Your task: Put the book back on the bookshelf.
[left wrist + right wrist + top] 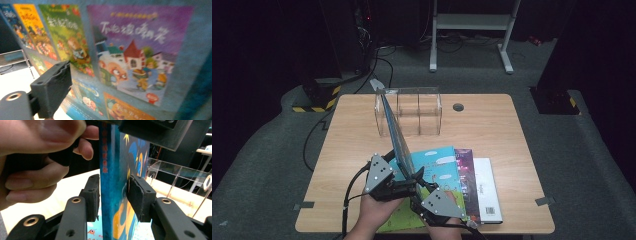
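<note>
A thin blue picture book [394,130] stands on edge, tilted up over the table toward the clear acrylic holder [409,112]. My left gripper [408,181] is shut on its near lower end. In the left gripper view the book's illustrated cover [130,50] is very close, with one black finger [53,87] against it. My right gripper [421,192] sits just below. In the right gripper view it [112,197] is open, with the book's spine [107,170] between the pads. The left pad is near the spine and the right pad stands off the cover.
A teal book [439,170], a purple book [467,175], a white book [488,192] and a green one [399,217] lie overlapped at the table's front. A hand [37,157] holding the left gripper is close above the right gripper's jaws. A grommet hole [458,107] is at the back.
</note>
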Available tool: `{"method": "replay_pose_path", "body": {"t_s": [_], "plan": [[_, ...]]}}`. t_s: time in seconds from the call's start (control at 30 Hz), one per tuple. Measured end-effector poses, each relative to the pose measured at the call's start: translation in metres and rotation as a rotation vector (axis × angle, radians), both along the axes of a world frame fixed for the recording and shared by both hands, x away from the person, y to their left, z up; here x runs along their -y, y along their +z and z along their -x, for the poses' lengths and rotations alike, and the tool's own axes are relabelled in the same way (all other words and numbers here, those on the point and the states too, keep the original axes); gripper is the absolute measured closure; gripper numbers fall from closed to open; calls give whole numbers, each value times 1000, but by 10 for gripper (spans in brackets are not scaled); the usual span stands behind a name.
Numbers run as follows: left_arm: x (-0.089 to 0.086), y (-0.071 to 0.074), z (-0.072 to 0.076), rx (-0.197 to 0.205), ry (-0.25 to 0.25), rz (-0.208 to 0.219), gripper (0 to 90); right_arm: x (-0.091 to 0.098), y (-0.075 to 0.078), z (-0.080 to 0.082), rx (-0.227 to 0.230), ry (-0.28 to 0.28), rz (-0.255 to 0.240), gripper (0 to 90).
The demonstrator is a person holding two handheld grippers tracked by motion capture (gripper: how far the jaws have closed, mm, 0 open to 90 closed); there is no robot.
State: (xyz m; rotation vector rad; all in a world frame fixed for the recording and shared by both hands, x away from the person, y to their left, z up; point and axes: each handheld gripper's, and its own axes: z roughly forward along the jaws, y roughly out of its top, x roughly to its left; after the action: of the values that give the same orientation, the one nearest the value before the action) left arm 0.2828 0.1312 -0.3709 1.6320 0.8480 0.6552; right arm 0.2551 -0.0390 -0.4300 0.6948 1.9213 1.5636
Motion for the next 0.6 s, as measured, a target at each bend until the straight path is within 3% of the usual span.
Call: {"method": "replay_pose_path", "body": {"t_s": [0.33,0.6], "plan": [[-2,-3,2,5,4,-11,119,-3,-2,-1,-27,10,9,586],[-6,-5,2,3,2,-18,128,-10,-5,1,-46,54,34,572]]}}
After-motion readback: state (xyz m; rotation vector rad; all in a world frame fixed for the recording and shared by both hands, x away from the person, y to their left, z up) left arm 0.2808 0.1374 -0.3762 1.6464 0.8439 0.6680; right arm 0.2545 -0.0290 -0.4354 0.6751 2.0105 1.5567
